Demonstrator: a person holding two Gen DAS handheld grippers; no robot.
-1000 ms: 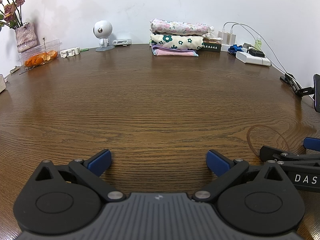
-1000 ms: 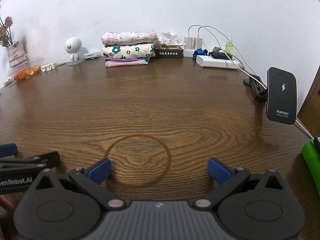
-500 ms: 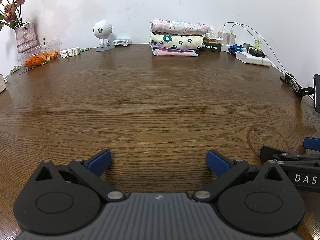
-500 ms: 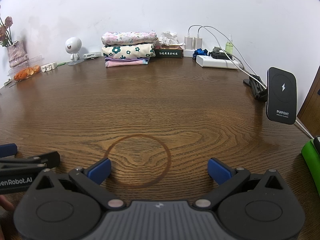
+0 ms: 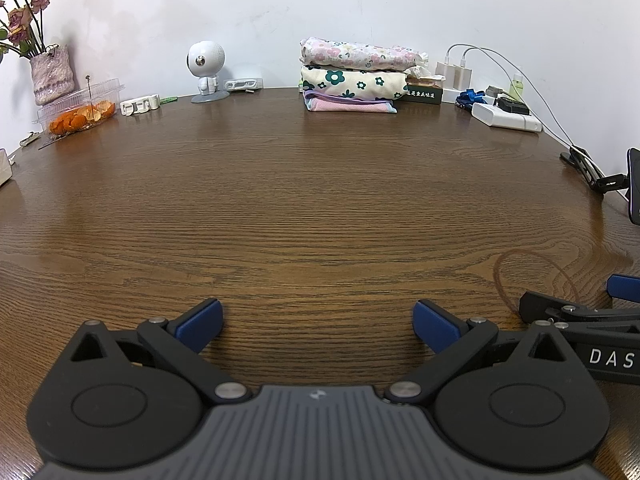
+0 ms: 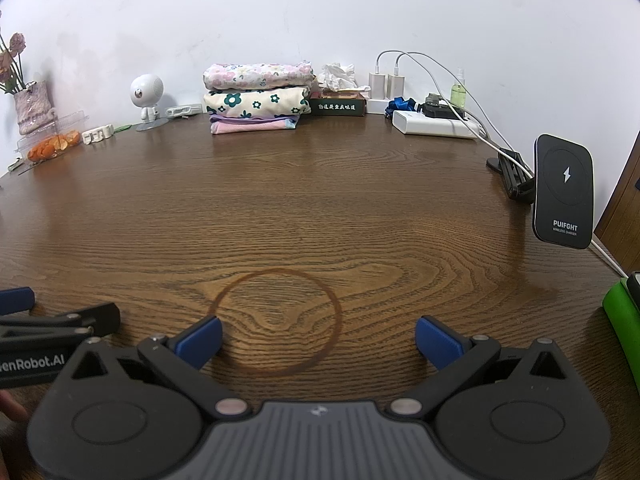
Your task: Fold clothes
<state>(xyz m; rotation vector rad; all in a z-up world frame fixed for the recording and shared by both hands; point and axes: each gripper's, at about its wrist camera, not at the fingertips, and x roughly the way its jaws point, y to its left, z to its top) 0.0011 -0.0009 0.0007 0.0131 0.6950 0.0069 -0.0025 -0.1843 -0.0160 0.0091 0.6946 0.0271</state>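
Jaws on both grippers stood spread wide, holding nothing: the left gripper (image 5: 316, 320) and the right gripper (image 6: 318, 334) sat low over the near edge of the bench (image 5: 320, 208), side by side, each showing two blue pads. Between the right gripper's pads lay one brown ring stain (image 6: 278, 320) in the wood. The clothes (image 5: 354, 74) were well apart from both, at the far edge against the wall: one stack of three folded pieces, a pink-flowered one on top, a cream one with green flowers in the middle, a pink one at the bottom. Just beside the stack stood one tissue box (image 6: 338, 102). Further right were two plugs (image 6: 386, 86), one power bank (image 6: 434, 128) and one charger stand (image 6: 564, 192). Left of the stack stood one round-headed figure (image 5: 206, 70), one vase (image 5: 52, 78) and one clear box of orange peel (image 5: 80, 110).
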